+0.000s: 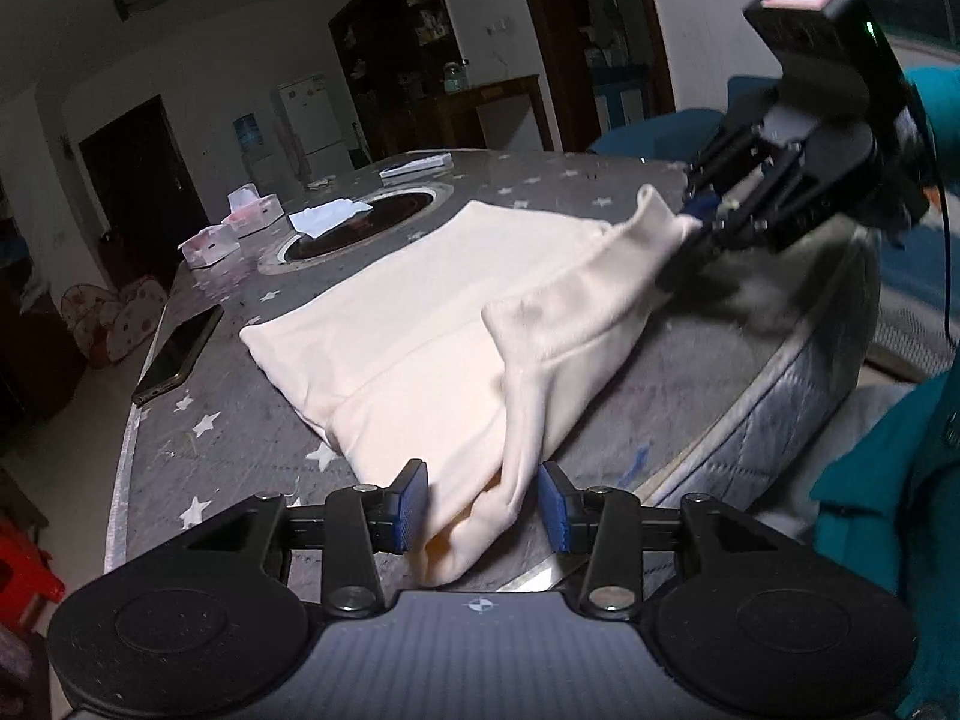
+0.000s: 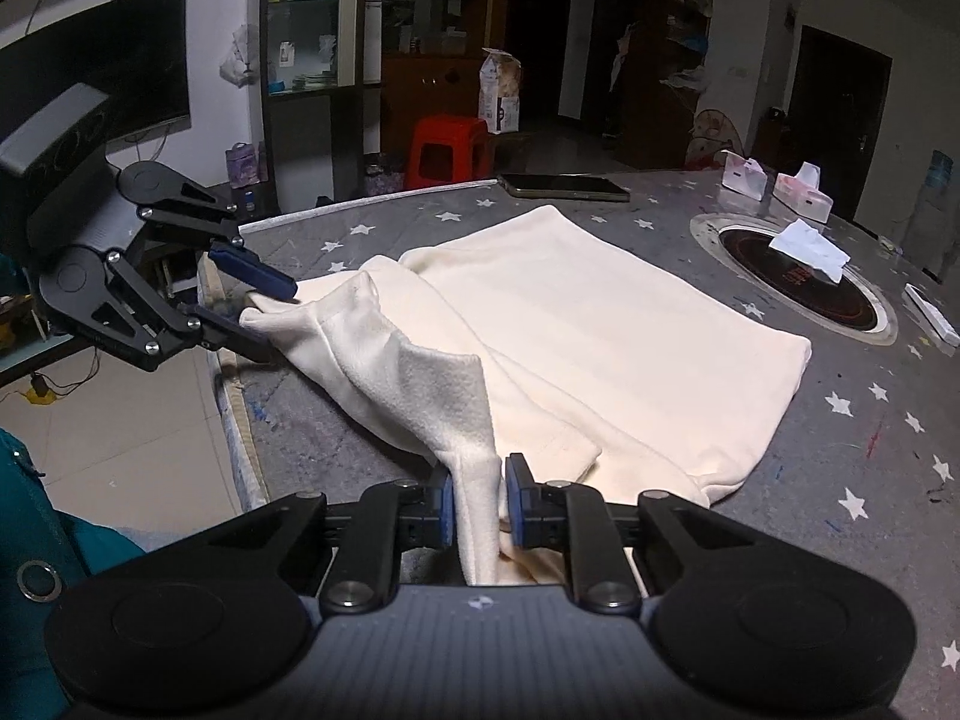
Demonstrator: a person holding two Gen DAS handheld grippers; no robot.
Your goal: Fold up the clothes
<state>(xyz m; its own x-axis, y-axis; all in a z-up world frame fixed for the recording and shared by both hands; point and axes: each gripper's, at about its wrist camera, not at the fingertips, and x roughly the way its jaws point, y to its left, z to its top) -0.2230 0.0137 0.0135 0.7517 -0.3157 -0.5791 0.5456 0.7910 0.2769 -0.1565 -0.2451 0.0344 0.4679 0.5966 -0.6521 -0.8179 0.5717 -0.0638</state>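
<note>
A cream garment [image 1: 432, 312] [image 2: 600, 330] lies partly folded on the grey star-patterned table cover [image 1: 198, 432] [image 2: 870, 420]. A narrow strip of it runs along the near table edge between the two grippers. My right gripper [image 2: 480, 504] is shut on one end of that strip, with cloth filling the gap between its blue pads; in the left wrist view it [image 1: 699, 222] pinches the cloth at the far right. My left gripper [image 1: 483, 504] [image 2: 279, 321] stands open around the other end. The cloth lies between its pads, which do not press on it.
A dark phone [image 1: 180, 354] [image 2: 564, 186] lies near the far table edge. A round inset hotplate [image 1: 360, 222] [image 2: 798, 276] holds a white tissue [image 2: 810, 249], with tissue boxes [image 1: 252, 210] beyond. A person's teal sleeve [image 1: 888, 510] is close by. A red stool [image 2: 447, 150] stands on the floor.
</note>
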